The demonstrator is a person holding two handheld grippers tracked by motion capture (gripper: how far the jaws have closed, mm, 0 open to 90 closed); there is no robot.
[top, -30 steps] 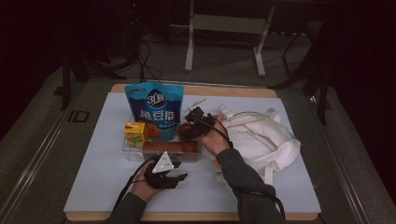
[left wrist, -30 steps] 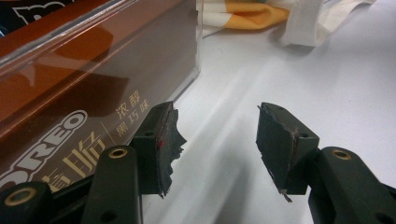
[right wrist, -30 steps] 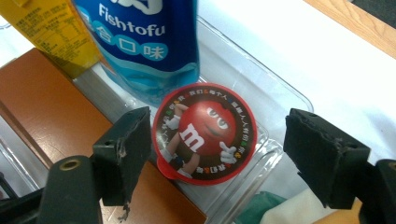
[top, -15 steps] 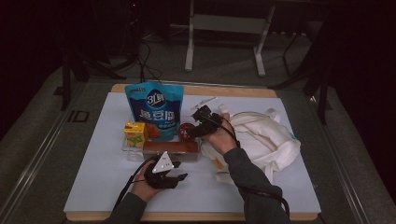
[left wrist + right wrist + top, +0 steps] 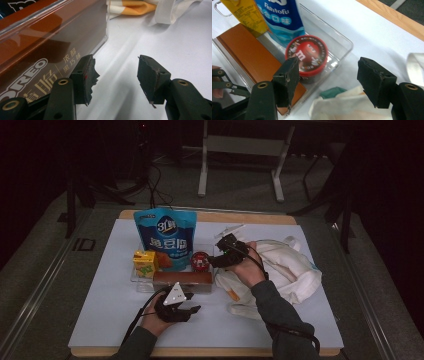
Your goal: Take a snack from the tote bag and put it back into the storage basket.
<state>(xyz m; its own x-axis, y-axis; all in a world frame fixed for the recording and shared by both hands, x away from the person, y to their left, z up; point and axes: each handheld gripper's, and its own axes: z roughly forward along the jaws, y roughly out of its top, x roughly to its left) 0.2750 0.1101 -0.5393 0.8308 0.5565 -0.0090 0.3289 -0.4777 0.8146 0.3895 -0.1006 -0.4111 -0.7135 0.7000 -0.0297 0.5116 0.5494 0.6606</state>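
A clear tray (image 5: 342, 42) holds a blue snack bag (image 5: 166, 237), a yellow juice box (image 5: 144, 263), a round red candy tin (image 5: 200, 261) and a long brown biscuit box (image 5: 182, 279). My right gripper (image 5: 213, 259) hovers just right of the tin, over the edge of a white tote bag (image 5: 282, 265). Its jaws have just been closing a little, and it is open with nothing between them. In the right gripper view the tin (image 5: 308, 55) lies beyond the gripper (image 5: 329, 62). My left gripper (image 5: 192, 309) rests on the table in front of the biscuit box (image 5: 42, 47), open and empty (image 5: 116, 60).
The white tablecloth (image 5: 100, 310) covers a wooden table whose far edge (image 5: 240, 217) shows. An orange-and-white cloth (image 5: 130, 6) pokes out of the tote bag near the tray's right end. Metal stand legs (image 5: 202, 175) are on the floor beyond.
My right gripper has drawn back to the right and slightly up, away from the red tin, which stays in the tray. The left hand has kept still.
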